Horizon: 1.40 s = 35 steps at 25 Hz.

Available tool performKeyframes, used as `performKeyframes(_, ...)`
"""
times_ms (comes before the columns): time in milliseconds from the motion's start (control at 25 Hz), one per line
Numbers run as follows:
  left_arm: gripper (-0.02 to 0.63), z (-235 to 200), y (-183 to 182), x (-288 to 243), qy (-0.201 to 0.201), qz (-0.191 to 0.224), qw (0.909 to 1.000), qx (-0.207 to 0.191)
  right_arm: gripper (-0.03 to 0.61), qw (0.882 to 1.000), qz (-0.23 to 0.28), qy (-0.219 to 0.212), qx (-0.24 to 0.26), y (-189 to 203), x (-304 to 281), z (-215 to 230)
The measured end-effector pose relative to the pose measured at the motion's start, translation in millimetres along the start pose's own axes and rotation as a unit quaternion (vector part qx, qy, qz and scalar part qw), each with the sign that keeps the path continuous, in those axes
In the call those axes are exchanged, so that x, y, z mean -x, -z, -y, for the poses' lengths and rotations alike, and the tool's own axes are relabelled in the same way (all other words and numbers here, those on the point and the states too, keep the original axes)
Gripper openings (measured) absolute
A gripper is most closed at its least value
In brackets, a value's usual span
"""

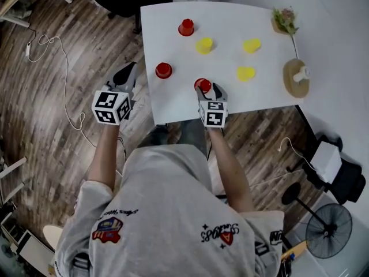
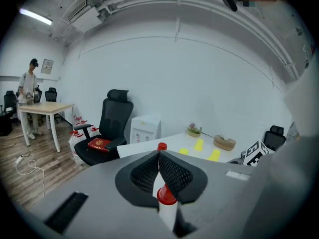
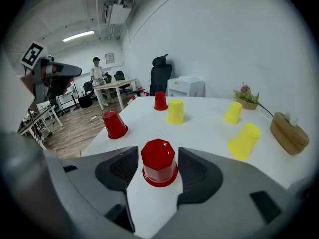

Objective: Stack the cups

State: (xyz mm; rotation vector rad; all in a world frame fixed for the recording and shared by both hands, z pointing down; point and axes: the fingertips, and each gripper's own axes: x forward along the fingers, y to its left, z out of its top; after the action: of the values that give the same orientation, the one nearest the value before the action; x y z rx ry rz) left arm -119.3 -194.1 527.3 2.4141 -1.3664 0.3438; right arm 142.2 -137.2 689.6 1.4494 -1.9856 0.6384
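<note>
Three red and three yellow cups stand upside down on the white table (image 1: 173, 105). My right gripper (image 1: 206, 91) is at the table's front edge, open, with the nearest red cup (image 3: 158, 163) between its jaws. A thin gap shows on the cup's left; the right pad is very close to it. Further off are a red cup (image 3: 115, 124), a red cup (image 3: 160, 100) and yellow cups (image 3: 175, 111), (image 3: 233, 112), (image 3: 244, 141). My left gripper (image 1: 128, 74) hangs off the table's left edge over the floor. Its jaws (image 2: 159, 156) are shut with nothing in them.
At the table's right end are a small plant (image 1: 285, 21) and a round wooden holder (image 1: 296, 77). A black office chair (image 2: 112, 126) stands behind the table's far left corner. A white cable (image 1: 63, 68) lies on the wood floor. A person (image 2: 27, 101) stands far off.
</note>
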Motion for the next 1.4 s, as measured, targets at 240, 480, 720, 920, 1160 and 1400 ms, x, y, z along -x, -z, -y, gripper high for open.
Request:
performKeyframes(240, 0.006, -15.4, 4.1, 7.4, -0.023, -0.002, 0.9997, 0.010, 0.218, 1.000, 0.009, -0.006, 0.006, -18.3, -11.7, -7.4)
performKeyframes(480, 0.006, -32.9, 10.6, 19.5, -0.051, 0.001, 0.9984, 0.025, 0.216, 0.998, 0.024, -0.039, 0.045, -51.3, -41.0, -31.7)
performKeyframes(720, 0.006, -57.5, 8.8, 41.2, -0.086, 0.000, 0.9959, 0.030, 0.218, 0.995, 0.003, -0.070, 0.067, -66.3, -62.9, -60.9)
performKeyframes(920, 0.006, -73.6, 13.6, 62.8, -0.111, 0.002, 0.9930, 0.039, 0.218, 0.994, -0.006, -0.078, 0.077, -64.8, -72.1, -77.0)
performKeyframes(1160, 0.006, -77.7, 24.1, 74.2, -0.120, -0.002, 0.9917, 0.047, 0.219, 0.993, 0.006, -0.081, 0.082, -65.5, -74.6, -91.2)
performKeyframes(1400, 0.006, -76.4, 30.0, 71.6, -0.121, -0.004, 0.9911, 0.056, 0.273, 0.993, 0.058, -0.075, 0.069, -86.8, -61.5, -82.7)
